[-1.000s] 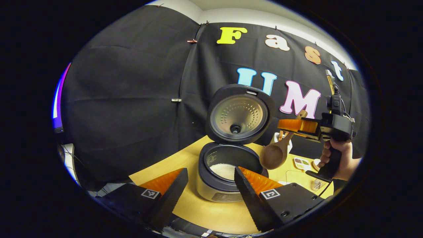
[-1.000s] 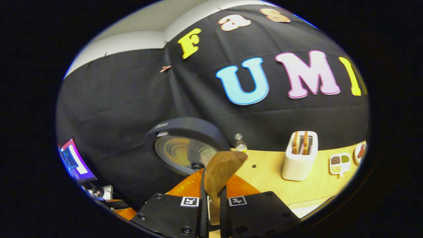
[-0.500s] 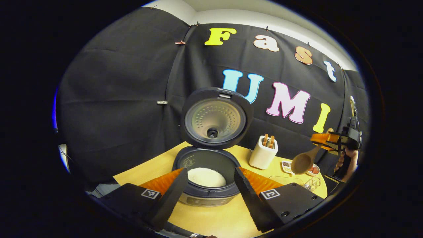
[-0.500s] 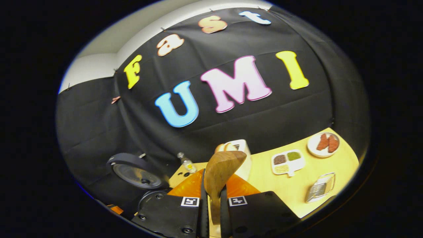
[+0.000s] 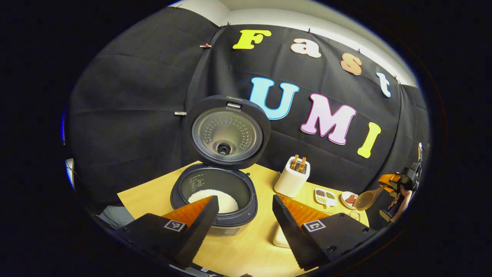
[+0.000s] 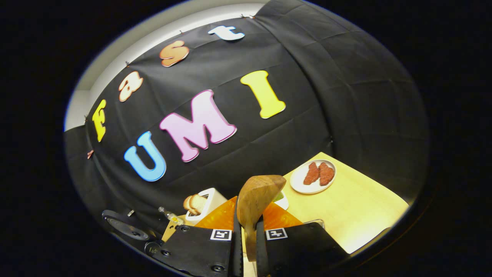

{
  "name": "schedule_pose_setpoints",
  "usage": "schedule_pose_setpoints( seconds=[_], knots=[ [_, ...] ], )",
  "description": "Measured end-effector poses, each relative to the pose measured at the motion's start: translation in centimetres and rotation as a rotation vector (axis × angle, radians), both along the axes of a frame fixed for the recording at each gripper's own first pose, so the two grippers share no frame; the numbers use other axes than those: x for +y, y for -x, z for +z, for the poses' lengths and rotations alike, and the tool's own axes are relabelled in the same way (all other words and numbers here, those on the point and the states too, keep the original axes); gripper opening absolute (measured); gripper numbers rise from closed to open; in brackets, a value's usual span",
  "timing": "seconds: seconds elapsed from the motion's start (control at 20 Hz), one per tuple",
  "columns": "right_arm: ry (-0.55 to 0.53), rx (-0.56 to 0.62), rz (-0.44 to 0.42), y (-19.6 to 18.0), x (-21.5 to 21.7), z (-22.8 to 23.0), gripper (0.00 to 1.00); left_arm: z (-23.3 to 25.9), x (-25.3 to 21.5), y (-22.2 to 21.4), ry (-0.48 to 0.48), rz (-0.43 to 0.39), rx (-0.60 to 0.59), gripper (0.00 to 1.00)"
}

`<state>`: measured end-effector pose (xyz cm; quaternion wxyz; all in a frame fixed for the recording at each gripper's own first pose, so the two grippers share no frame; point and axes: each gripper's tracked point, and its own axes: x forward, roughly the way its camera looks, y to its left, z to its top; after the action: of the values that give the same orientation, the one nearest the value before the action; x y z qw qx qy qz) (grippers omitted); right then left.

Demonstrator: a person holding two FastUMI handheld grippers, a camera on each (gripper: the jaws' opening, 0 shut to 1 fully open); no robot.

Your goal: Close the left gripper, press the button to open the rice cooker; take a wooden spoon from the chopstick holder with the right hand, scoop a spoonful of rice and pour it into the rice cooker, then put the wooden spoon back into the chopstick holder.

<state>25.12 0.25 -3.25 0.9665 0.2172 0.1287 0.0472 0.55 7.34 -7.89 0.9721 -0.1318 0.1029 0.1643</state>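
Brown wooden spoon (image 6: 255, 200) is pinched at the handle by the right gripper (image 6: 246, 246), out past the table's right end, well apart from the white slotted chopstick holder (image 5: 293, 177). The dark round rice cooker (image 5: 215, 192) has its lid up with white rice inside. The left gripper (image 5: 244, 215) is spread, grasping nothing. Risk (judgement): a skewed spoon catches the holder rim or tips the holder.

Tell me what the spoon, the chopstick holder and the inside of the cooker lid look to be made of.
Wooden spoon: wood, smooth brown surface with visible grain streaks.
Chopstick holder: white, matte, rounded corners; ceramic or plastic, the look leaves it open.
Rice cooker lid, inner face: looks like brushed metal, grey sheen and rows of dimples, inside a dark, likely plastic rim.
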Motion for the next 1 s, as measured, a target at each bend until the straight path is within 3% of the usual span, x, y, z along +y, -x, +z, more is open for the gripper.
schedule_pose_setpoints(
  seconds=[0.2,0.45,0.8,1.0],
  knots=[
    [-0.006,0.038,-0.095,-1.5,-5.3,-2.9,0.17,0.9,-0.7,-0.1,-0.017,0.061,0.007,0.95],
    [-0.02,0.096,-0.173,-2.4,-9.3,-7.0,0.18,2.3,-2.1,-0.6,-0.092,0.079,0.012,0.95],
    [0.033,0.176,-0.128,-3.6,-7.0,-12.0,0.18,3.7,-2.4,-1.1,-0.123,0.101,0.003,0.95],
    [0.053,0.23,-0.155,-3.9,-6.7,-14.9,0.18,5.0,-1.1,-1.3,-0.175,0.12,-0.011,0.95]
  ],
)
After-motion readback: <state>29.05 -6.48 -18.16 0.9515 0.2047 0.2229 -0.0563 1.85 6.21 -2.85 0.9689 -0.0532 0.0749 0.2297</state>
